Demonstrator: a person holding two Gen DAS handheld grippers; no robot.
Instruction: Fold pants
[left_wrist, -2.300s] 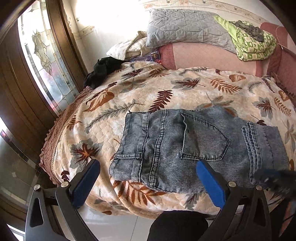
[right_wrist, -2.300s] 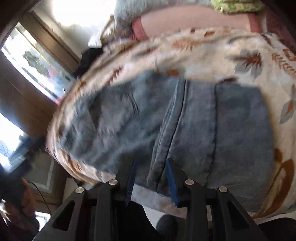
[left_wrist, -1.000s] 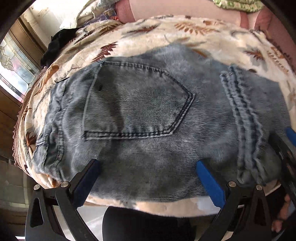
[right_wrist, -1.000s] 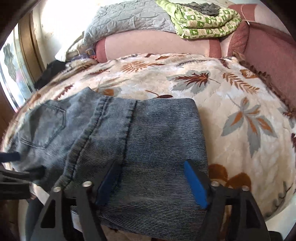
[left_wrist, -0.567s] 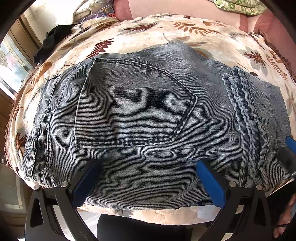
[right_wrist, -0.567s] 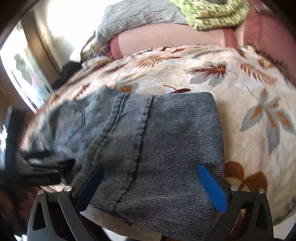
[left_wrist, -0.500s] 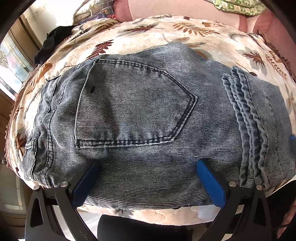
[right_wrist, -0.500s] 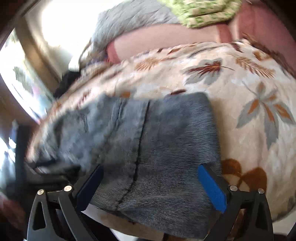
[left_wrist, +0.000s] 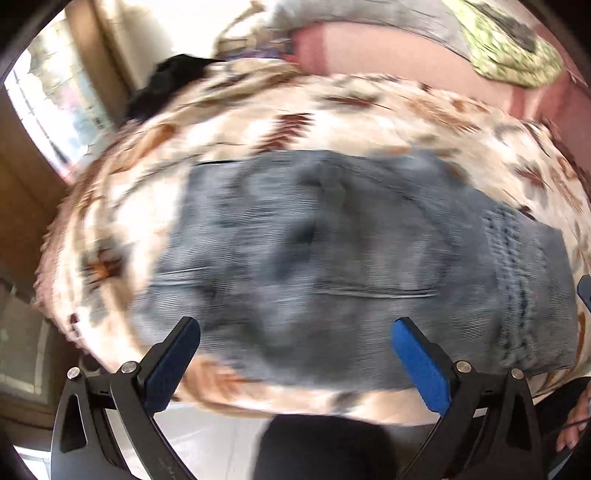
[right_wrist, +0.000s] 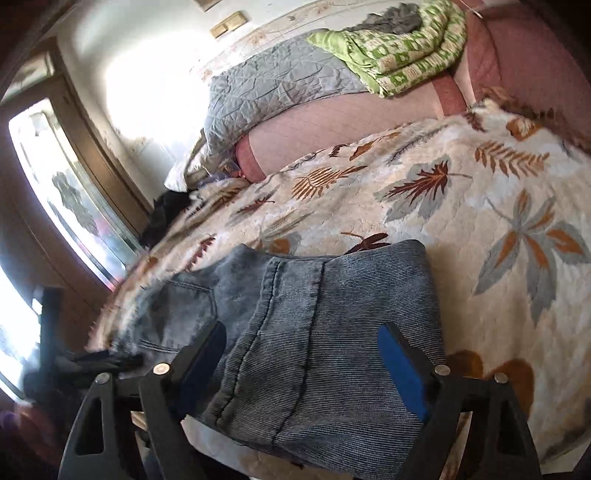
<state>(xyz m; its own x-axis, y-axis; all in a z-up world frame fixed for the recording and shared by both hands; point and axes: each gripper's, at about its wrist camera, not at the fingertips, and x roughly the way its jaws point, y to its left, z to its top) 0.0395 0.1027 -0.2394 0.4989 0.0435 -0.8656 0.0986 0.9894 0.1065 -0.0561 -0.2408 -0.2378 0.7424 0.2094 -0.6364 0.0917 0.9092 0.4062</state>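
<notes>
Left gripper (left_wrist: 295, 354): right up front, blue pads spread wide, nothing between them, hanging over the near edge of the bed; this view is smeared by motion.
Right gripper (right_wrist: 301, 356): jaws apart and closing, hovering above the folded denim near the near edge; the cloth lies below the gap, and the pads are not pressing on it.
Person: a dark-clothed leg (left_wrist: 317, 446) at the bottom of the left view, fingers (left_wrist: 572, 424) at its lower right corner.
Pants (right_wrist: 317, 332): grey-blue jeans, folded into a compact block, lying flat along the near edge of the bed, back pocket towards the window side, stitched seam running across the top layer.
Floor (left_wrist: 214, 435): pale tiles showing just below the bed's near edge.
Bedspread (right_wrist: 461, 206): cream plush with rust and grey leaf print, covering the whole bed; fringe shows along the window-side edge.
Black garment (left_wrist: 166, 85): bunched at the far corner of the bed on the window side.
Window (right_wrist: 70, 206): brown wooden frame, patterned glass, bright daylight, along the left side of the room.
Pink bolster (right_wrist: 343, 125): across the far edge of the bed.
Grey quilted pillow (right_wrist: 273, 85): lying on the bolster.
Green patterned blanket (right_wrist: 399, 55): folded, on top beside the pillow, with a small grey cloth (right_wrist: 399, 16) on it.
Wall (right_wrist: 155, 55): pale, washed out by glare behind the bedding.
</notes>
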